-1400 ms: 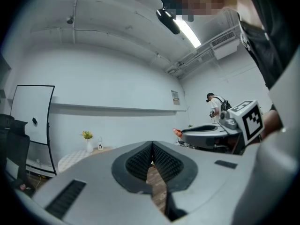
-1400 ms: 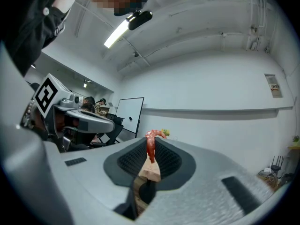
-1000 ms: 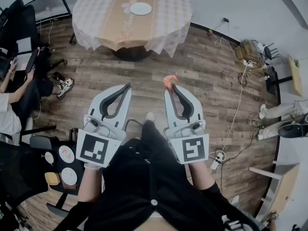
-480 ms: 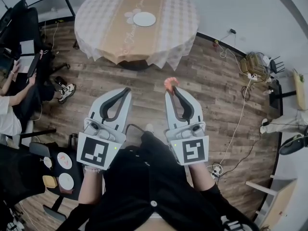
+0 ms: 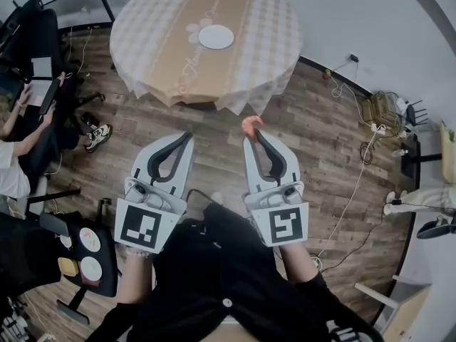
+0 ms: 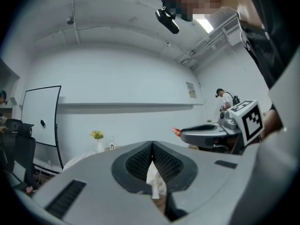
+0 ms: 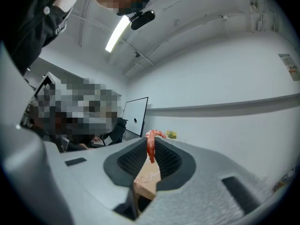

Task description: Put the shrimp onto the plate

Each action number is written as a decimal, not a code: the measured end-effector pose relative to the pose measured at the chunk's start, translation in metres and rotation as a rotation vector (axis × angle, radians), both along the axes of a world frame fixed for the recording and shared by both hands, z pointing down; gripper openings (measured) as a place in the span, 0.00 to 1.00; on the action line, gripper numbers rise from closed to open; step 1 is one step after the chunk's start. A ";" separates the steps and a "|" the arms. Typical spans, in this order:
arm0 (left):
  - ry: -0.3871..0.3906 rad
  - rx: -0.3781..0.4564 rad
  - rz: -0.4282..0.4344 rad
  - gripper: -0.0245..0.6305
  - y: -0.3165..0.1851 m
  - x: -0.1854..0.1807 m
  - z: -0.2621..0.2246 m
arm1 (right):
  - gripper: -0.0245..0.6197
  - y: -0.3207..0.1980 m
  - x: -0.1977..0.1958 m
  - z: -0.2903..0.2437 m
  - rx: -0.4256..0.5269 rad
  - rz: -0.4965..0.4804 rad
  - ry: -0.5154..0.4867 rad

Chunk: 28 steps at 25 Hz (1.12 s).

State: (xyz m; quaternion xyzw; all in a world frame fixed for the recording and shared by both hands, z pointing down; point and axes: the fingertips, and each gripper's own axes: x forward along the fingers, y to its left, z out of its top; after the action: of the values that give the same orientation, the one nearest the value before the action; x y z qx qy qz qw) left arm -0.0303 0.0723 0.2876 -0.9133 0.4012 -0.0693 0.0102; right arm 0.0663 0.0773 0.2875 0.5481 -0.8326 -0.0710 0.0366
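My right gripper (image 5: 251, 131) is shut on an orange-pink shrimp (image 5: 250, 123), which sticks out past the fingertips above the wooden floor. In the right gripper view the shrimp (image 7: 151, 144) is pinched between the ribbed pads, curling over the top. My left gripper (image 5: 187, 135) is shut with nothing in it, level with the right one. Its own view shows the pads closed together at the left gripper (image 6: 152, 149). A white plate (image 5: 215, 37) lies on the round table (image 5: 171, 55) ahead, well beyond both grippers.
The round table carries a checked cloth and a tan runner. A seated person (image 5: 21, 148) and black chairs are at the left. A dark stand with small dishes (image 5: 85, 251) is at lower left. Cables and a box (image 5: 381, 109) lie along the right wall.
The table and plate have drawn nearer in the head view, with more of the tabletop showing. Both grippers keep the same pose and the right one still holds the shrimp.
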 end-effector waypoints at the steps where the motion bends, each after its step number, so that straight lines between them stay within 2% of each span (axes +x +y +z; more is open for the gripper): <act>1: 0.000 -0.001 -0.002 0.04 -0.004 0.003 0.000 | 0.10 -0.005 0.004 0.000 0.000 -0.004 0.001; 12: 0.003 0.008 -0.034 0.04 -0.039 0.026 0.000 | 0.10 -0.037 0.032 -0.003 0.018 -0.024 0.021; 28: -0.005 0.021 -0.036 0.04 -0.034 0.039 -0.003 | 0.10 -0.035 0.037 -0.001 0.015 -0.042 0.001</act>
State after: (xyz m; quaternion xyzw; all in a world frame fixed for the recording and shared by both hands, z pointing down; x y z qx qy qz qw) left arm 0.0090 0.0387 0.2849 -0.9057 0.4181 -0.0675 0.0193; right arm 0.1036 0.0420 0.2866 0.5307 -0.8433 -0.0782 0.0314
